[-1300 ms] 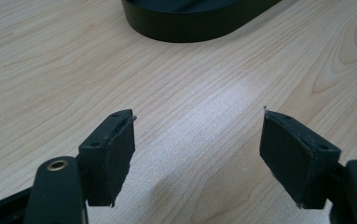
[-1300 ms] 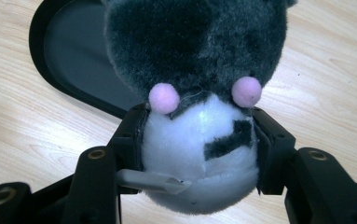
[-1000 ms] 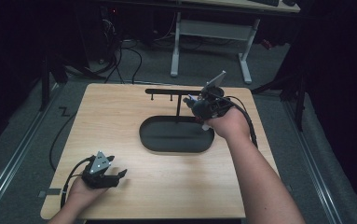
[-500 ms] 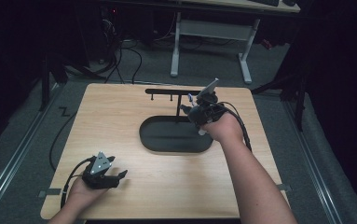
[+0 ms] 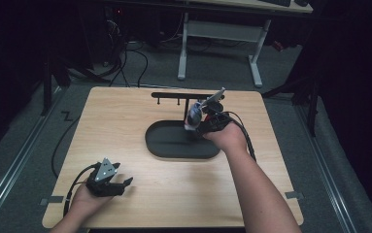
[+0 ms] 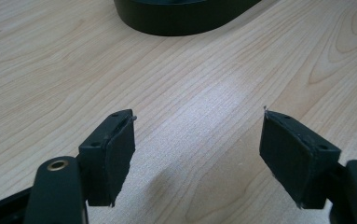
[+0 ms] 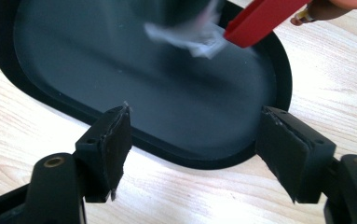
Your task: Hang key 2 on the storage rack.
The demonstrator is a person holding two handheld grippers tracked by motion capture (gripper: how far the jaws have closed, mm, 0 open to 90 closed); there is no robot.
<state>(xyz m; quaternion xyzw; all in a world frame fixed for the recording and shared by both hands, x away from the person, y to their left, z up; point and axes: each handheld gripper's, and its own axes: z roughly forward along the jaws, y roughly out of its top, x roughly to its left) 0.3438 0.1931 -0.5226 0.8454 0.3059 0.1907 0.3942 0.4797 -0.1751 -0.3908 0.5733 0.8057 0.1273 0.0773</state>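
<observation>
Where you look down from the high view, the light wooden counter [image 5: 125,126] carries a black oval tray base [image 5: 174,145] with a thin black post and crossbar stand [image 5: 183,96] rising from its far side. Your right gripper [image 5: 199,119] hovers over the tray's right end, just beside the post, with a small pale, blurred object [image 5: 193,116] at its tip; whether that object touches the jaws you cannot tell from here. Your left gripper [image 5: 109,183] rests near the counter's front left edge, well apart from the tray, with bare wood between them.

In the left gripper view, your jaws stand wide apart with nothing between them. Bare wood grain lies below, and the tray's dark rim [image 6: 185,18] curves across the top.

In the right gripper view, your jaws have just been opening and now stand wide, with nothing gripped between the pads. They frame the near rim of the tray [image 7: 190,158], whose smooth dark floor lies beyond. A blurred whitish object [image 7: 195,35] shows above the tray's far part, touching the end of a red bar [image 7: 260,18] that enters from the upper right.
</observation>
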